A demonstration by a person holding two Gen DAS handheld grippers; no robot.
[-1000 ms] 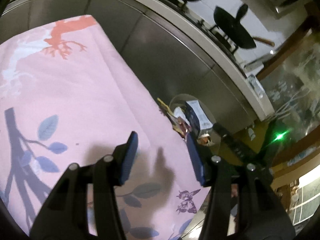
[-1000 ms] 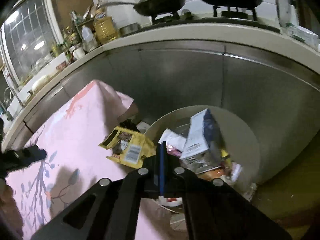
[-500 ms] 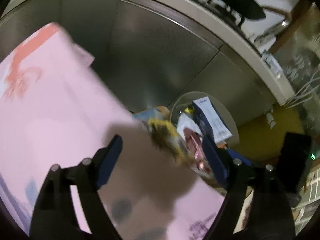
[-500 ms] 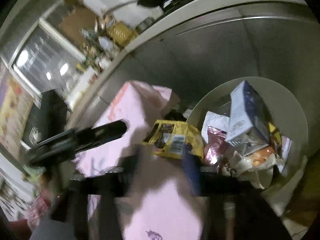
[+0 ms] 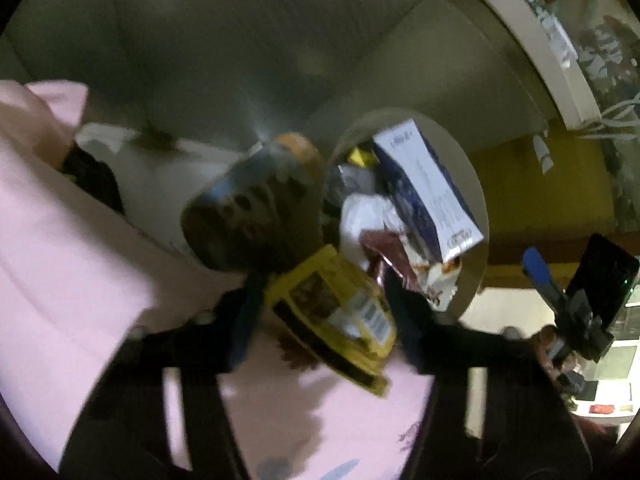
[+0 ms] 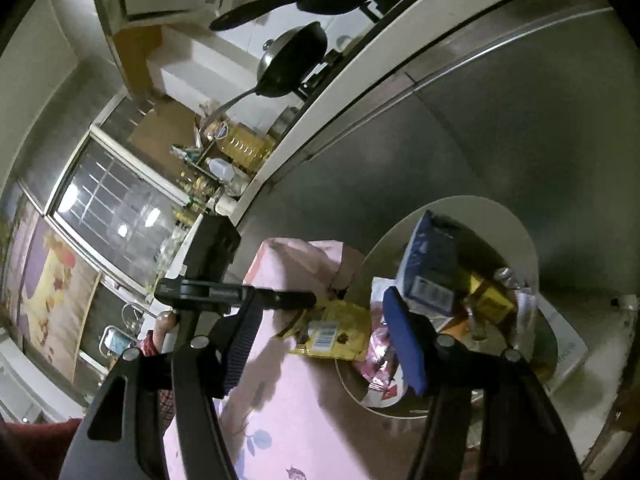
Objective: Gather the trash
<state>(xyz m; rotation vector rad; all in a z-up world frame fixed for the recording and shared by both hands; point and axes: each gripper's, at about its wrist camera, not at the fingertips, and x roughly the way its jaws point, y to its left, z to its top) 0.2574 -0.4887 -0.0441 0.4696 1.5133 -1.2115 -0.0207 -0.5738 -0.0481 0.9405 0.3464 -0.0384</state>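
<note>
A yellow snack wrapper (image 5: 340, 320) lies at the far edge of the pink tablecloth (image 5: 80, 264), next to the round trash bin (image 5: 476, 184). My left gripper (image 5: 324, 332) is open with its fingers on either side of the wrapper; the view is blurred. The wrapper also shows in the right wrist view (image 6: 332, 332), with the left gripper (image 6: 296, 300) reaching it. My right gripper (image 6: 324, 344) is open and empty, above the table edge near the bin (image 6: 528, 240). The bin holds a blue-white carton (image 6: 432, 268) and several wrappers.
A crumpled dark bag with an orange end (image 5: 256, 204) lies just beyond the yellow wrapper. Steel cabinet fronts (image 6: 500, 120) stand behind the bin, under a counter with pans (image 6: 292, 60). A white mat (image 6: 568, 352) lies on the floor by the bin.
My left gripper has moved forward to the table's far edge and now straddles the yellow wrapper. My right gripper opened, let the wrapper go and pulled back.
</note>
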